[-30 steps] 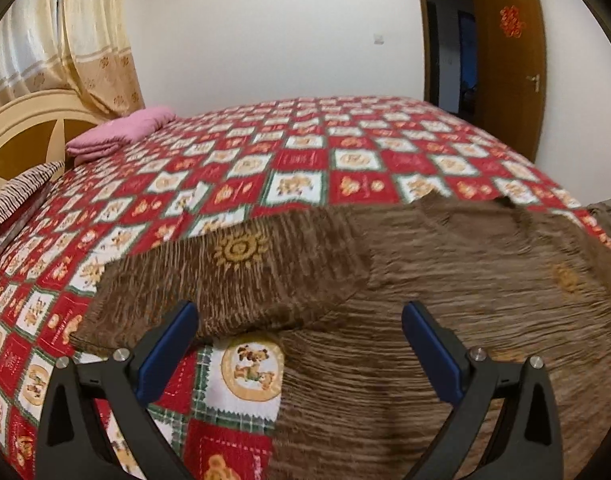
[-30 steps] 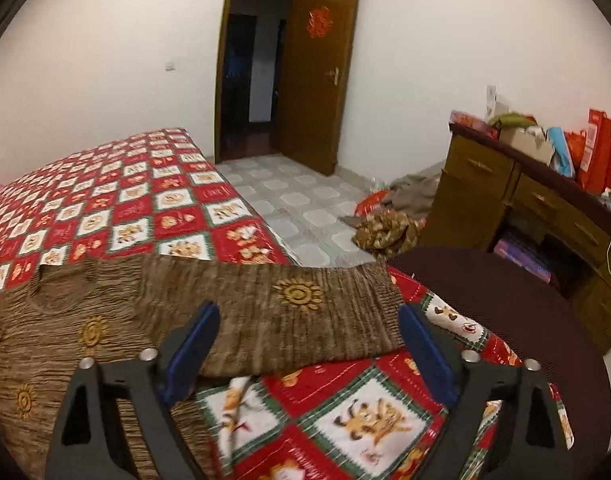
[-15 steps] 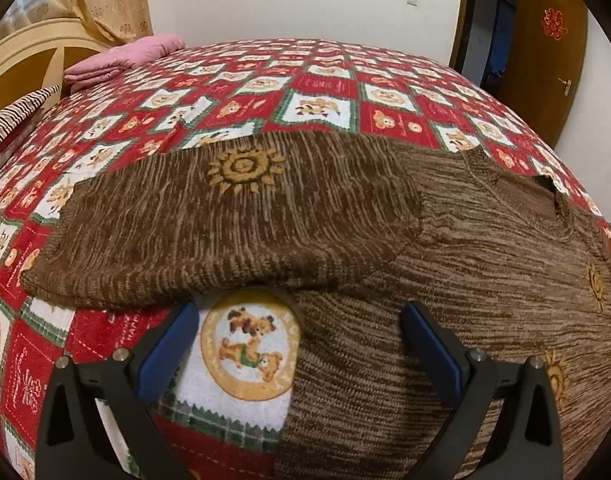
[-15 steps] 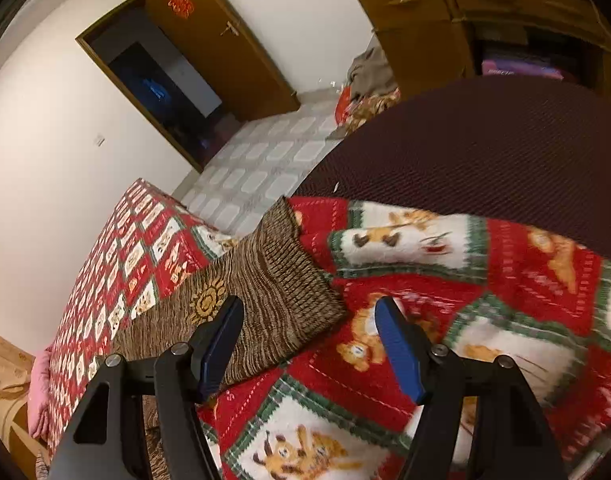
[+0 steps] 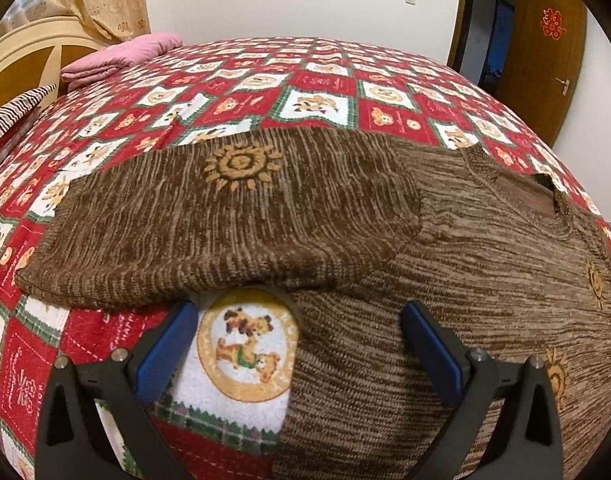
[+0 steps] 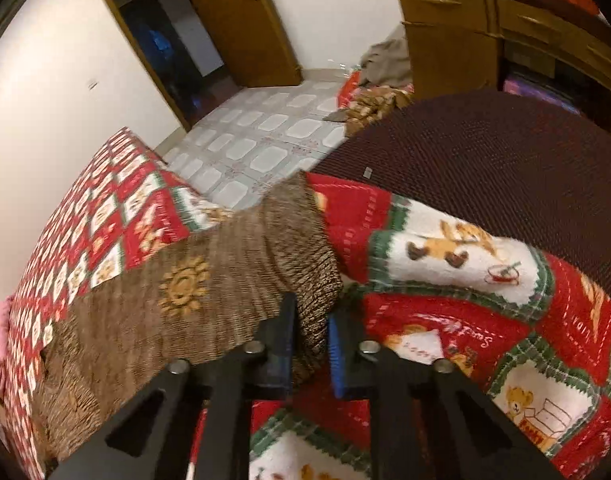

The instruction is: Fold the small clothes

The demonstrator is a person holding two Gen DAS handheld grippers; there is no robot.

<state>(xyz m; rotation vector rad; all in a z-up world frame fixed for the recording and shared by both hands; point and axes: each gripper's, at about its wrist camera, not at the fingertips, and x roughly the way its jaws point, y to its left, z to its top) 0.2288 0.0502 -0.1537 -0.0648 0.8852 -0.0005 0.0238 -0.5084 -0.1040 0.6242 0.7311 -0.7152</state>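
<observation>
**Q:** Item and location to be entered?

**A:** Brown knitted child's sweater with yellow sun motifs (image 5: 445, 264), laid flat on the red, white and green bear-print patchwork bedspread (image 5: 325, 92). In the left wrist view the body fills the right half of the frame; one sleeve (image 5: 225, 220) is stretched across the centre toward the left edge, its cuff at middle left.

**Q:** Left gripper (image 5: 297, 340)?

**A:** Spread wide, nothing held. It is poised at lower centre, just below the sleeve's near edge, close to where the sleeve joins the body. The sleeve's long axis is seen running left to right, crosswise to the fingers.

**Q:** Right gripper (image 6: 311, 344)?

**A:** Pressed together on the cuff end of the other sleeve (image 6: 301, 264), at lower centre of the right wrist view. That sleeve is seen stretching away from the blue pads (image 6: 336, 360) toward the lower left of the frame, where the body lies.

**Q:** Relation on which the coming move depends?

**A:** The body lies lower left of the pinched cuff, along the sleeve's own axis; the sleeve is judged ready to be carried that way and laid over the torso. The right gripper alone is engaged; the left is nearer the opposite sleeve.
</observation>
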